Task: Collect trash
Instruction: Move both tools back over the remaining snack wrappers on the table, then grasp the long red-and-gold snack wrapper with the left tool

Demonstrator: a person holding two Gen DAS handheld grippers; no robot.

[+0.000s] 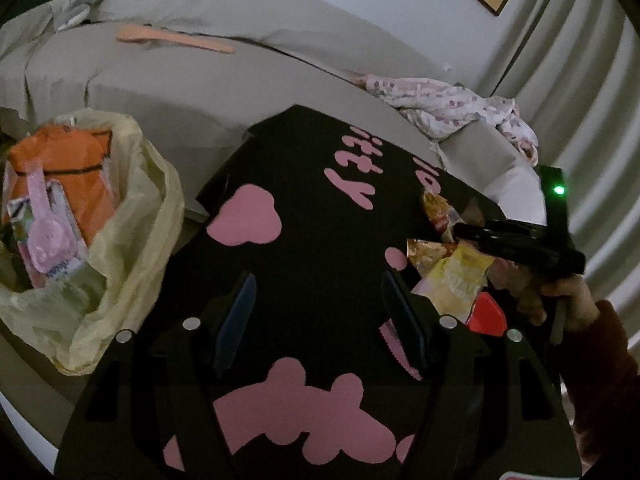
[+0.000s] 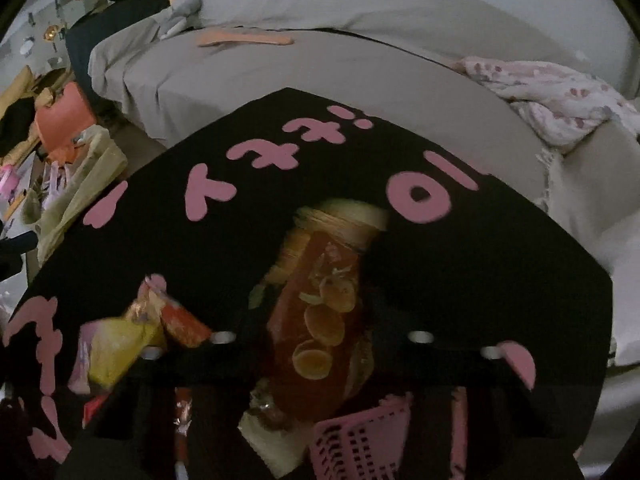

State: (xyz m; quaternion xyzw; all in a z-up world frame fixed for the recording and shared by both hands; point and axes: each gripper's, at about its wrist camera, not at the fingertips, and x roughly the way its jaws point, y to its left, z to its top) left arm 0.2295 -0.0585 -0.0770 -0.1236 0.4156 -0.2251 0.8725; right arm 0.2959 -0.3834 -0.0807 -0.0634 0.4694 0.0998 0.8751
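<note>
A red snack packet (image 2: pixel 320 320) printed with chips lies on the black table (image 2: pixel 500 280) with pink lettering. My right gripper (image 2: pixel 320 296) points down at it, and the packet fills the gap between its dark fingers, which close on its sides. The left wrist view shows that right gripper (image 1: pixel 460 230) in a person's hand (image 1: pixel 568 300), low over a heap of wrappers. A yellow packet (image 1: pixel 460 280) and a red wrapper (image 1: pixel 486 314) lie beside it. My left gripper (image 1: pixel 318 276) hovers open over bare table (image 1: pixel 320 208), holding nothing. A yellow plastic bag (image 1: pixel 132 240) stands to the left.
The bag holds an orange carton (image 1: pixel 80 184) and pink scraps. A pink basket (image 2: pixel 360 440) sits at the table's near edge. Behind the table is a grey-covered bed (image 1: pixel 200 92) with a floral cloth (image 1: pixel 440 104) and a peach strip (image 1: pixel 172 38). Curtains (image 1: pixel 580 100) hang at the right.
</note>
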